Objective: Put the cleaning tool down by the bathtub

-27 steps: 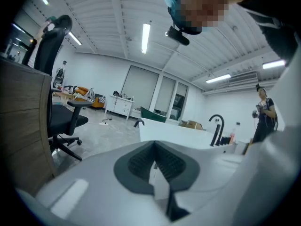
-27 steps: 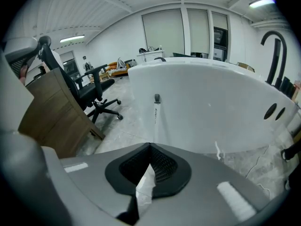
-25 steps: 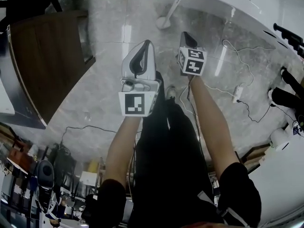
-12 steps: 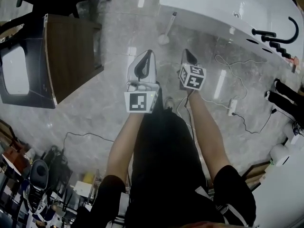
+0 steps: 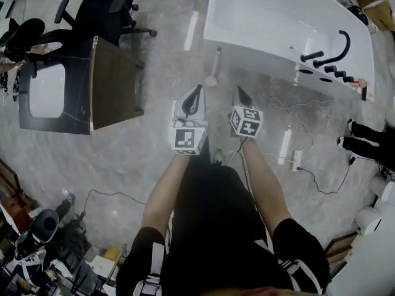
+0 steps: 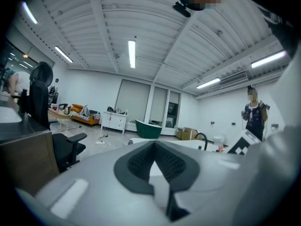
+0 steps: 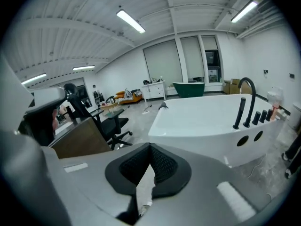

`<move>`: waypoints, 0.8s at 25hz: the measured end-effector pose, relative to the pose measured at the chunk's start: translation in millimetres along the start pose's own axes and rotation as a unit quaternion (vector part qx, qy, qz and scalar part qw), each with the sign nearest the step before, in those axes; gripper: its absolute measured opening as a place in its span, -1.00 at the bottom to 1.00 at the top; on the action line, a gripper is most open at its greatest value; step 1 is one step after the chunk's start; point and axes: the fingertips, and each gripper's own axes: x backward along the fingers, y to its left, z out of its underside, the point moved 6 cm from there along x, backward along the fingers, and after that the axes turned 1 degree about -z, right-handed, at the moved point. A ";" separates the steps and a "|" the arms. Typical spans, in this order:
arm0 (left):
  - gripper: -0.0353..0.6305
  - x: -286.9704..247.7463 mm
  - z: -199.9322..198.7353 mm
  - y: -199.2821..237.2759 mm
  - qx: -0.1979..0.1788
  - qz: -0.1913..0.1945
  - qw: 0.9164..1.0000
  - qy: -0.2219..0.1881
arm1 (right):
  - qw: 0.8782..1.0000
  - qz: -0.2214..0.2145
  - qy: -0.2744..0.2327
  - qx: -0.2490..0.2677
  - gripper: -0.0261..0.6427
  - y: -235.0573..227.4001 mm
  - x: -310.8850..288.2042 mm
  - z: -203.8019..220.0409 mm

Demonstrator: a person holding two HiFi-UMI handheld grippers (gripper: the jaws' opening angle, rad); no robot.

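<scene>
The cleaning tool (image 5: 212, 79), a white long-handled brush, stands on the grey floor against the near side of the white bathtub (image 5: 265, 17), which also shows in the right gripper view (image 7: 202, 121). Nothing holds the tool. In the head view my left gripper (image 5: 196, 89) and right gripper (image 5: 239, 90) hang side by side just short of it, both pointing toward the tub. Both are shut and hold nothing; in the left gripper view (image 6: 154, 143) and in the right gripper view (image 7: 150, 146) the dark pads meet at their tips.
A black faucet set (image 5: 333, 51) sits on the tub's right end. A brown desk (image 5: 114, 85) and a black office chair (image 5: 105, 11) stand to the left. A power strip with its cable (image 5: 296, 159) lies on the floor at right. A person (image 6: 254, 117) stands off to the right.
The head view has pulled back and shows the whole tub and the desk. Both grippers stay shut and sit a little farther from the tool, which stands in the same place.
</scene>
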 end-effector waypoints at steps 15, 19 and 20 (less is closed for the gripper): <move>-0.87 81.3 -57.2 -76.4 -0.003 -0.019 1.000 -0.012 | 0.992 -0.058 -0.103 0.032 -0.93 19.7 159.6 -56.9; -0.87 106.1 -68.1 -94.2 0.005 -0.027 0.999 -0.017 | 0.987 -0.071 -0.136 0.037 -0.93 22.8 203.6 -65.7; -0.87 111.5 -71.6 -98.7 0.003 -0.027 0.999 -0.019 | 0.986 -0.074 -0.146 0.040 -0.93 23.8 214.5 -69.8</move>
